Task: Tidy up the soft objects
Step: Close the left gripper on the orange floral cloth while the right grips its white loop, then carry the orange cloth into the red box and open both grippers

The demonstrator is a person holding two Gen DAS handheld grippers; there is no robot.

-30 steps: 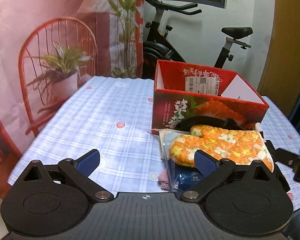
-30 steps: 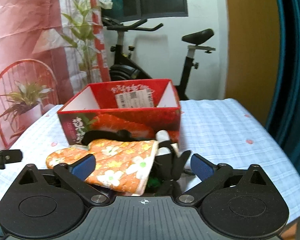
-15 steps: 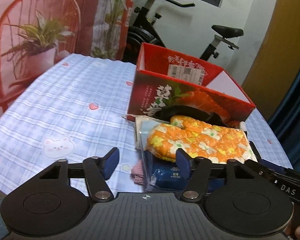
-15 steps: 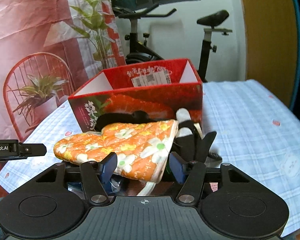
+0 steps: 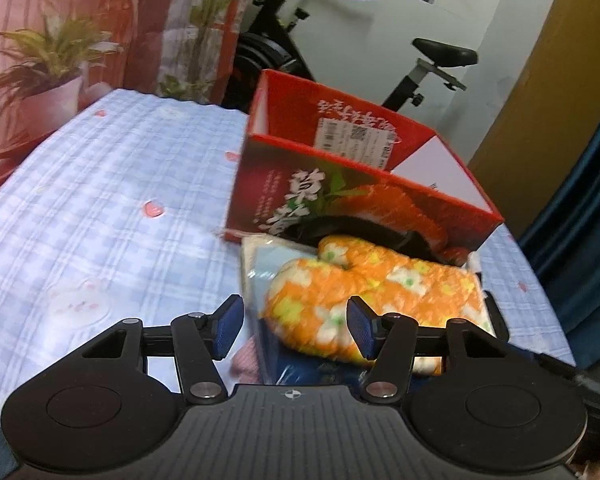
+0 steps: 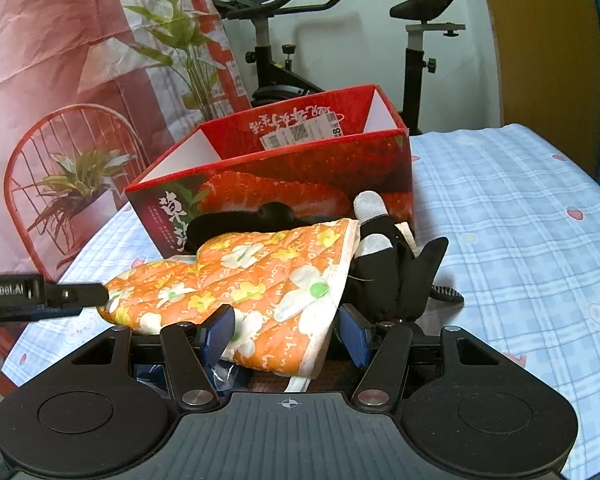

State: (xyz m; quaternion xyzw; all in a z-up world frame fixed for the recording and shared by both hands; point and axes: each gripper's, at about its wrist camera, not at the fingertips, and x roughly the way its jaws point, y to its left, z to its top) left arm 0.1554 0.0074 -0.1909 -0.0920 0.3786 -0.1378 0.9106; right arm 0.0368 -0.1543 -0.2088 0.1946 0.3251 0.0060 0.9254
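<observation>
The orange oven mitt (image 6: pixel 252 280) lies on top of the pile on the bench (image 6: pixel 520 240), right in front of the red box (image 6: pixel 284 184). The right hand-held gripper (image 6: pixel 288 332) is half open around the mitt's cuff, not squeezing it as far as I can tell. The left hand-held gripper (image 5: pixel 296 328) is half open at the mitt's fingertip end, though that view's blurry.

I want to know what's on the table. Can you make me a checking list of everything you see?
Surface: table under blue checked cloth.
Job's things: orange mitt on the pile before the open red box; black glove beside it; packet and pink cloth underneath.
Clutter: nothing seen.
Grippers: left gripper open; right gripper open, fingers flanking the mitt's cuff.
Cables: nothing seen.
Surroundings: exercise bike, backdrop.
</observation>
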